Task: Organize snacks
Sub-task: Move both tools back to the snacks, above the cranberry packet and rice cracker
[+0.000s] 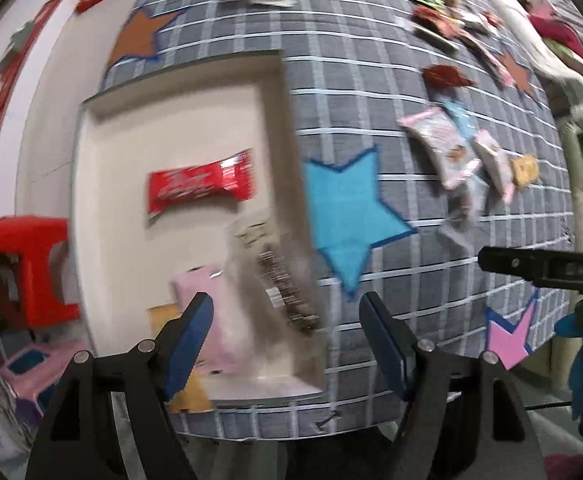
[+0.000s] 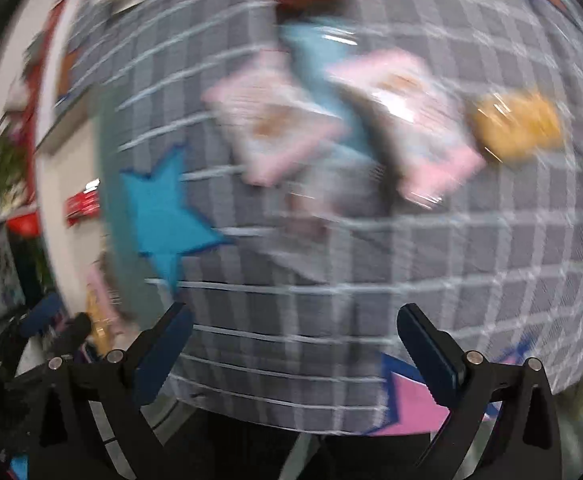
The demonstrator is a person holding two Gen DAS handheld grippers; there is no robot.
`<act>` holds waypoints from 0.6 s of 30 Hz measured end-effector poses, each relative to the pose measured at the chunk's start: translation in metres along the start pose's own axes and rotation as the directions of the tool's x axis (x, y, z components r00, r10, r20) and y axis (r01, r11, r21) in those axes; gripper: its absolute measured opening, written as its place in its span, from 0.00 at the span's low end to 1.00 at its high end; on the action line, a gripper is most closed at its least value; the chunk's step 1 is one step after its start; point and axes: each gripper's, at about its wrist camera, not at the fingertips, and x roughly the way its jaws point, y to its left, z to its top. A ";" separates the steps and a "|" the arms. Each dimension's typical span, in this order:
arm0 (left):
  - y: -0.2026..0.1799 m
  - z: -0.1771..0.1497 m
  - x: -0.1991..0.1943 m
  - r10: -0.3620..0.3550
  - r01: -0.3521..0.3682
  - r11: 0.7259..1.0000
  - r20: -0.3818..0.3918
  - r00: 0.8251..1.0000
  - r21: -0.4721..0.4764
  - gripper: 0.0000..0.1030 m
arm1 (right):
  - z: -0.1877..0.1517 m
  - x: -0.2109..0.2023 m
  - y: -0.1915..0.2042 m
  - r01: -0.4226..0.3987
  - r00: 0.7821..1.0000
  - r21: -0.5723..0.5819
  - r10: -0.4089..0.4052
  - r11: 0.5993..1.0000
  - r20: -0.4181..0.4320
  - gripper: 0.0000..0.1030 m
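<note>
A white tray (image 1: 91,184) lies on the left of a grey checked cloth (image 1: 371,92). In it are a red snack bar (image 1: 199,186), a pink packet (image 1: 219,320) and a yellow packet (image 1: 163,316). My left gripper (image 1: 287,304) hangs open over the tray's right wall. A blurred grey and brown packet (image 1: 279,276) shows between its fingers, loose, with neither pad on it. My right gripper (image 2: 295,316) is open and empty above the cloth. Beyond it lie pink packets (image 2: 275,120), a blue packet (image 2: 319,68) and a yellow snack (image 2: 519,124), all blurred.
Blue (image 1: 347,212) and pink (image 1: 507,336) stars are sewn on the cloth. More snacks (image 1: 451,24) lie scattered at its far right. A red stool (image 1: 23,264) stands left of the tray, below table level. One black finger (image 1: 503,260) of the right gripper enters the left wrist view.
</note>
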 end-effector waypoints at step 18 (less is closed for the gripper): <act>-0.082 0.112 0.050 -0.211 0.185 0.957 -0.101 0.972 -0.225 0.77 | -0.037 0.020 -0.112 0.004 0.998 0.196 0.008 0.981 -0.062 1.00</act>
